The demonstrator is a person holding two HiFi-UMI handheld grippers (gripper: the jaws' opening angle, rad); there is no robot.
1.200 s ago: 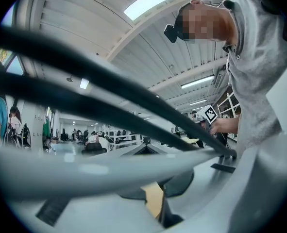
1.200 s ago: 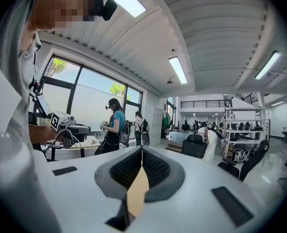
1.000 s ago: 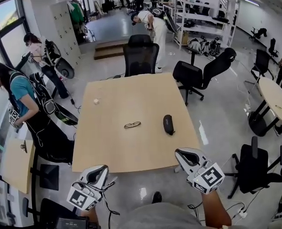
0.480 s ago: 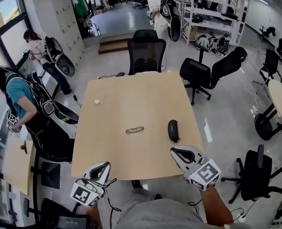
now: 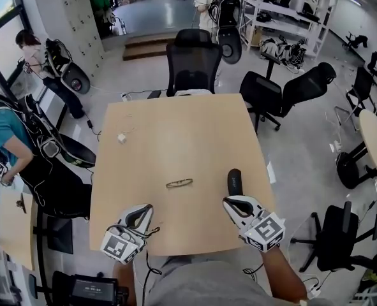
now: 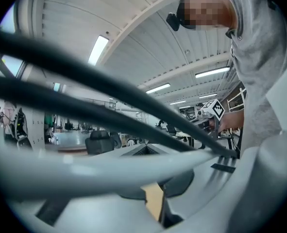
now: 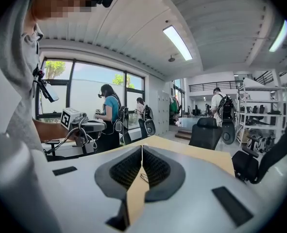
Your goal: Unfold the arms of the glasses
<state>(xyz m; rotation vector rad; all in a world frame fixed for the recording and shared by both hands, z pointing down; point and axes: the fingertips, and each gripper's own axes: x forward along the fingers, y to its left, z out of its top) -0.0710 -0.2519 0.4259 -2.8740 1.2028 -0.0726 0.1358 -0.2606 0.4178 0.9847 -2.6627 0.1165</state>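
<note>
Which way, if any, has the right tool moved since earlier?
Yes. The right tool moved forward past the near edge of the table, toward the black case.

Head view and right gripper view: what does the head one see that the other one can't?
Only the head view shows the black glasses case and a small white object lying on the table. Only the right gripper view shows the long ceiling light and the right tool's ribbed pads pressed together with nothing gripped. Both show the wooden table, the black office chair at its far side, and the person in the teal shirt.
</note>
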